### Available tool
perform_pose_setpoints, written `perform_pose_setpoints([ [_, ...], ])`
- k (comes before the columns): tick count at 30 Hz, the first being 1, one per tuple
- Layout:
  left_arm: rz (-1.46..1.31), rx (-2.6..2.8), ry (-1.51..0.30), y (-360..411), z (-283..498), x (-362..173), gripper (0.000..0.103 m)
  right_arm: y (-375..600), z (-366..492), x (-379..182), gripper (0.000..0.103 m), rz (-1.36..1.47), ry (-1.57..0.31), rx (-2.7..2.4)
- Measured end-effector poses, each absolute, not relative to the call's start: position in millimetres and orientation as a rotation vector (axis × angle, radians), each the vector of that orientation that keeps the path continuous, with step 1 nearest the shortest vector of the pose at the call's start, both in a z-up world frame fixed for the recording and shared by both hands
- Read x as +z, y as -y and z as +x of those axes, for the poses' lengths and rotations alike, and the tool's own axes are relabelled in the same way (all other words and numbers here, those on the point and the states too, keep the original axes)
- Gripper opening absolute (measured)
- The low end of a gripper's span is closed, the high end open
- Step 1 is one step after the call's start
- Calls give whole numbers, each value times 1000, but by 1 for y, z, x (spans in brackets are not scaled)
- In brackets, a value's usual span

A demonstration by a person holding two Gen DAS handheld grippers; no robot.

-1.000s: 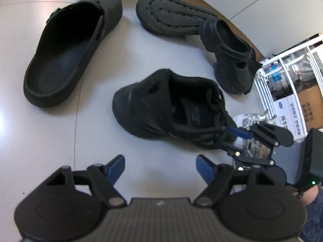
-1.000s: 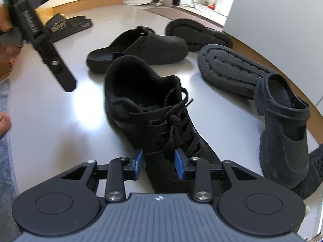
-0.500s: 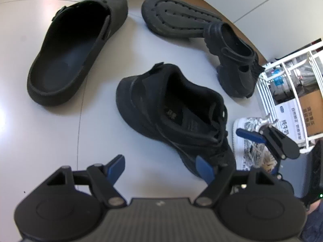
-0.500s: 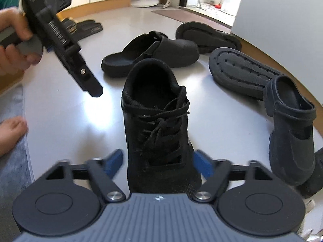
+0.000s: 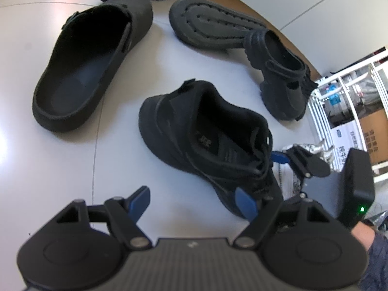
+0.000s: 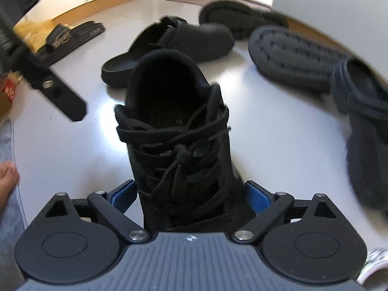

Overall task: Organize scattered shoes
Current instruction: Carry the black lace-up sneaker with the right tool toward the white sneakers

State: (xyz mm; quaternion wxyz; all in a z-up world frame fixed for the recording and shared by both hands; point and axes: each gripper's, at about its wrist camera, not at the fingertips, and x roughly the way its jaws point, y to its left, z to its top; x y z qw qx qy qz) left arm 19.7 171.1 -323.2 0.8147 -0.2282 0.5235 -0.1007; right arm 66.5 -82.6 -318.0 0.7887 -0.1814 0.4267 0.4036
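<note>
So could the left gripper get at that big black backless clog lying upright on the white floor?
Probably yes: the left gripper is open and empty, and bare white floor lies between it and the black backless clog.

Six black shoes (image 6: 179, 131), one sandal (image 6: 70, 38)

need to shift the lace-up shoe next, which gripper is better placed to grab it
Probably right. The right gripper has its opening jaws on either side of the lace-up shoe, near the toe. The left gripper is open over bare floor beside the shoe.
</note>
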Motion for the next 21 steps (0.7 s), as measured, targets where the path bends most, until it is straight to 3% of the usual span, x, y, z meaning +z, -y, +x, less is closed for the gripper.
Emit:
perform_pose_setpoints([
  [4, -471, -202, -1109, -171, 18, -323, 79, 85, 65, -318, 91, -355, -932, 844],
  [21, -453, -236, -1108, -163, 20, -322, 79, 117, 42, -319, 90, -210, -981, 583],
])
